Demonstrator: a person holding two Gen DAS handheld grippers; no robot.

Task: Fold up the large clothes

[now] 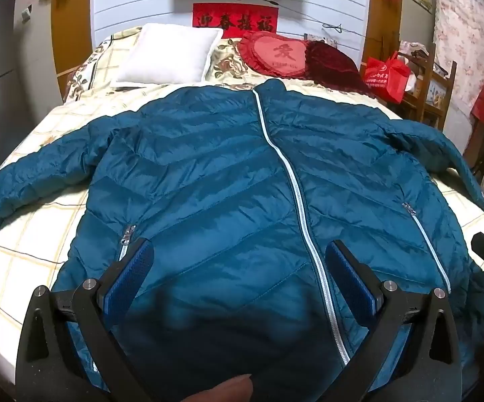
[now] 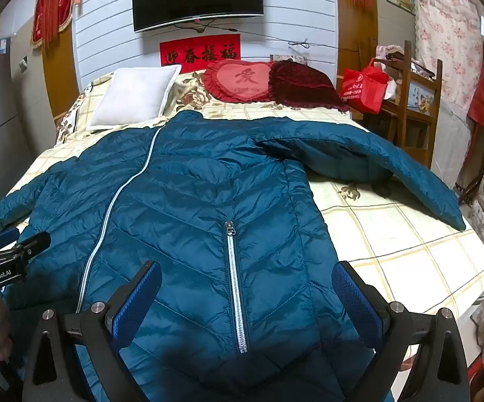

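Lying zipped and face-up on the bed (image 2: 392, 234): teal puffer jacket (image 1: 228, 181), sleeves spread wide. Left gripper (image 1: 238, 268) and right gripper (image 2: 247, 291) hover above the hem, jaws released, empty. Risk: slick padded fabric slipping from a shallow pinch.

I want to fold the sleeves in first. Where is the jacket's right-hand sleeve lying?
In the right wrist view the sleeve stretches rightward across the checked bedspread, angling toward the bed's right edge, below the dark red cushion.
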